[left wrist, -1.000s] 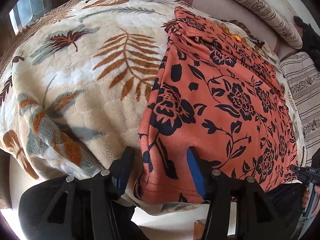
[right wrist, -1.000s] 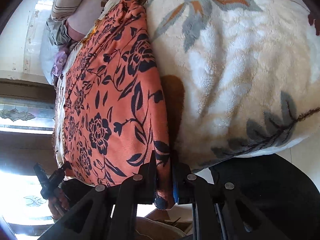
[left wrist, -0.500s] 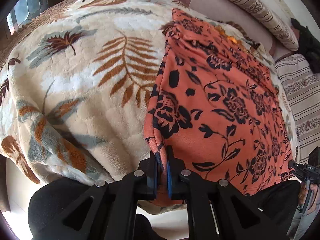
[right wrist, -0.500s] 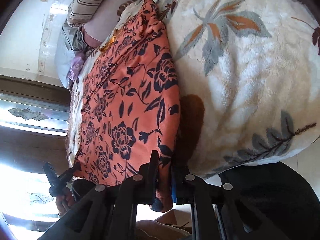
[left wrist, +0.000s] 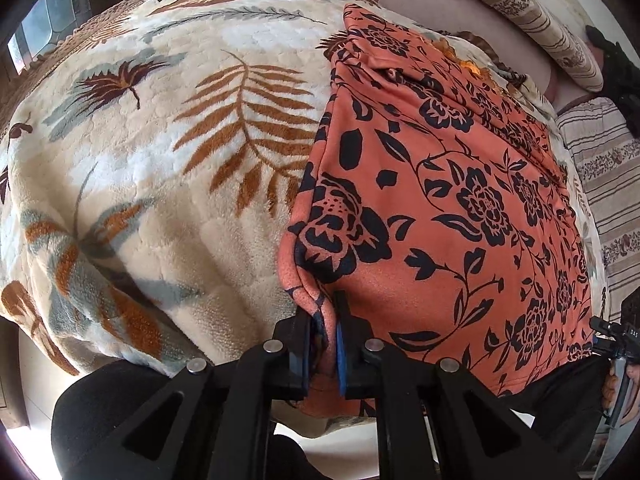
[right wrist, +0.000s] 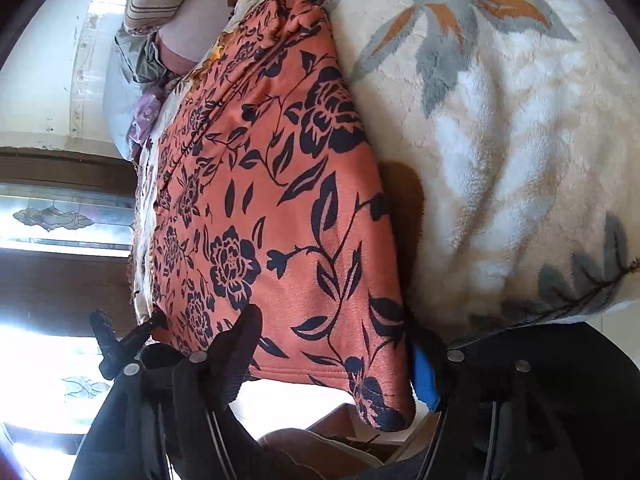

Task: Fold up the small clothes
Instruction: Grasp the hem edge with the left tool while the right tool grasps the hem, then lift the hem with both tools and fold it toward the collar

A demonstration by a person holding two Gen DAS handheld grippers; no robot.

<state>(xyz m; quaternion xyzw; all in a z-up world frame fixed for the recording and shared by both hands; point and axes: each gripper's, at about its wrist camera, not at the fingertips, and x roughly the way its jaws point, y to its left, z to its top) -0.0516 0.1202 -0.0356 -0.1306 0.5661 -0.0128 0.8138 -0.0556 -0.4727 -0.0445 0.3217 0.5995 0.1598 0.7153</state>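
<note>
Left wrist view: an orange garment [left wrist: 448,216] printed with black flowers lies spread flat over the right half of a cream blanket [left wrist: 160,168] patterned with brown and grey leaves. The left gripper [left wrist: 324,320] is at the garment's near left corner, its jaws pinched tight on a bunched fold of the hem, with cloth squeezed up between the blue pads. At the far right edge the right gripper [left wrist: 616,340] shows small beside the garment's other near corner. Striped pillows [left wrist: 532,20] lie beyond the garment. Right wrist view: the same garment [right wrist: 272,208] runs away from the camera, the blanket [right wrist: 500,140] to its right. The right gripper [right wrist: 332,344] has just been opening; its jaws stand wide apart, and the garment's near hem hangs loose between them, not clamped.
</note>
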